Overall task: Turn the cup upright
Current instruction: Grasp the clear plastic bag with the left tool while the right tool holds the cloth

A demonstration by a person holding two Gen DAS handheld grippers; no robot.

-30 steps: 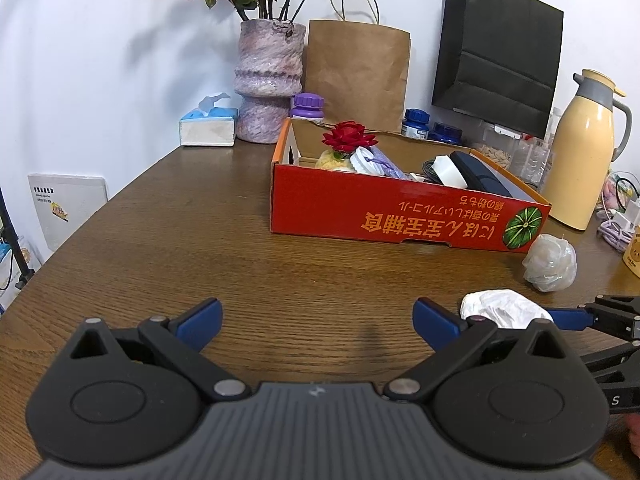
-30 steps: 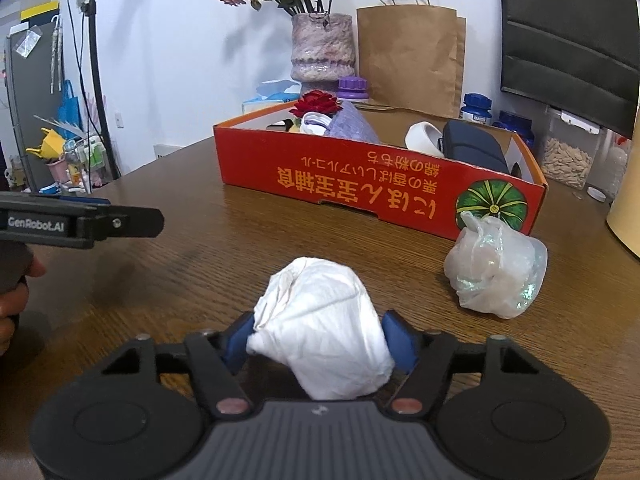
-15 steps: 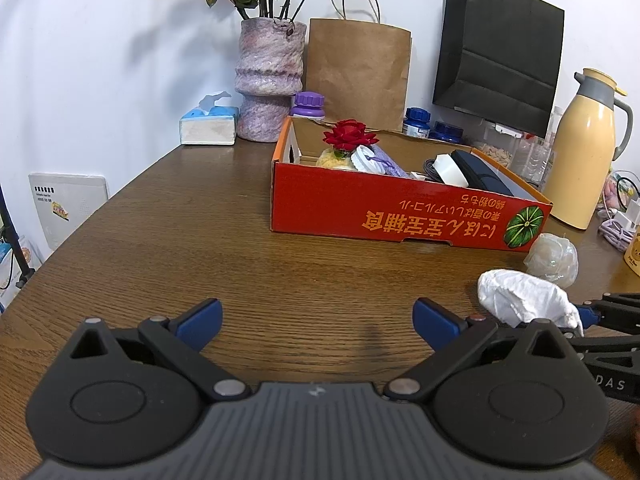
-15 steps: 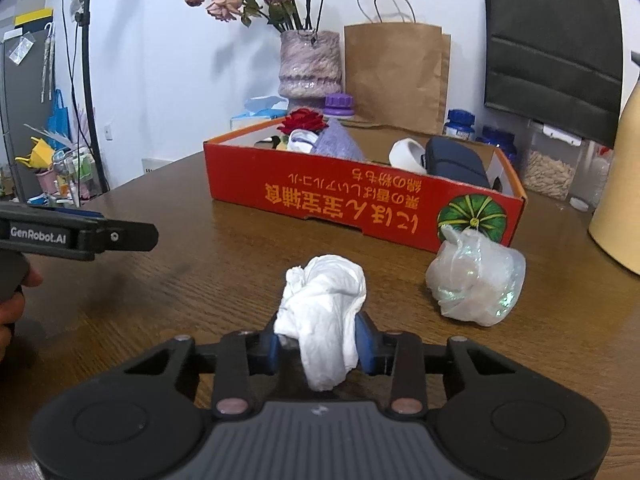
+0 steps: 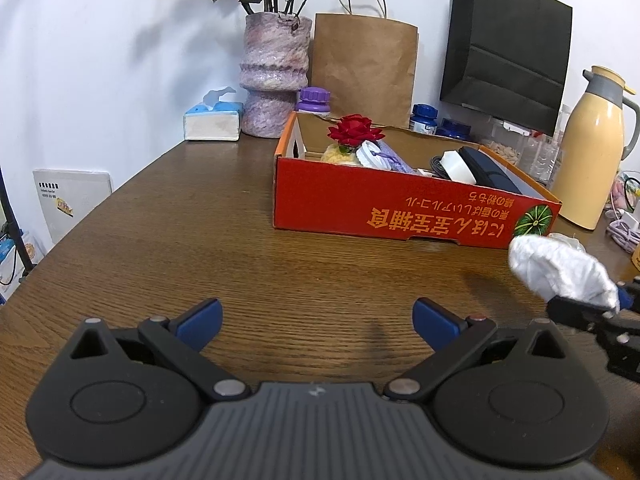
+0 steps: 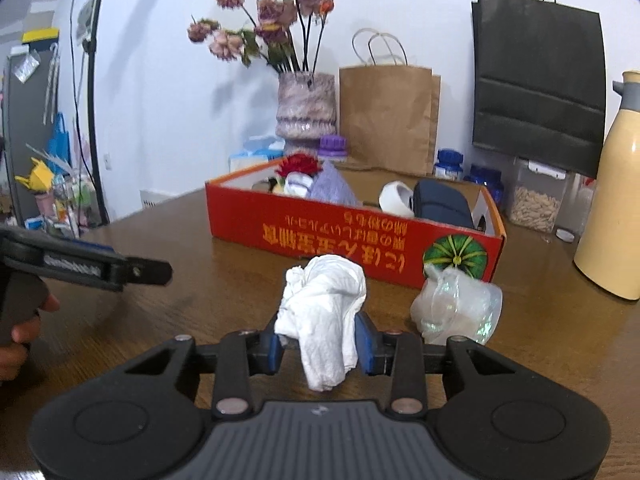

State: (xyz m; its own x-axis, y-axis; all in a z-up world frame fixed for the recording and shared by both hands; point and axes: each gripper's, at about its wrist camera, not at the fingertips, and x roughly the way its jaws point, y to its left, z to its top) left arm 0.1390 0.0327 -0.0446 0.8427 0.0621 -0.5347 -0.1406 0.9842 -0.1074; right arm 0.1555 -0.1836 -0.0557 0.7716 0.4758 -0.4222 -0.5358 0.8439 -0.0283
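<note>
**Right gripper pinches white wad; cup on its side by the box**

Left wrist view: left gripper (image 5: 316, 316) has its jaws spread wide, nothing between them, over bare table (image 5: 200, 240). At the right edge the right gripper (image 5: 588, 308) carries the white wad (image 5: 556, 268) clear of the wood. Behind the wad a sliver of the cup (image 5: 566, 239) shows, near the corner of the red box (image 5: 400, 208). Wide open wood lies to the left and in front. The table's left edge falls off toward the wall.

Right wrist view: right gripper (image 6: 322, 344) is pressed together on the wad (image 6: 326, 312), which is squeezed narrow between the pads and hangs limp below them. It looks like crumpled tissue or cloth; I cannot tell which. The cup (image 6: 458, 306) is clear thin plastic, apparently lying on its side just in front of the box's (image 6: 352, 232) pumpkin corner, mouth toward the right.

Handling, judged: light, flexible, slick wall, easily crushed or skidded. Best hold is probably across the rim or body with light pressure. The box wall close behind limits the swing; room is open toward the camera and to the right, short of the flask (image 6: 616, 200). The left gripper (image 6: 92, 268) sits well apart at left.
</note>
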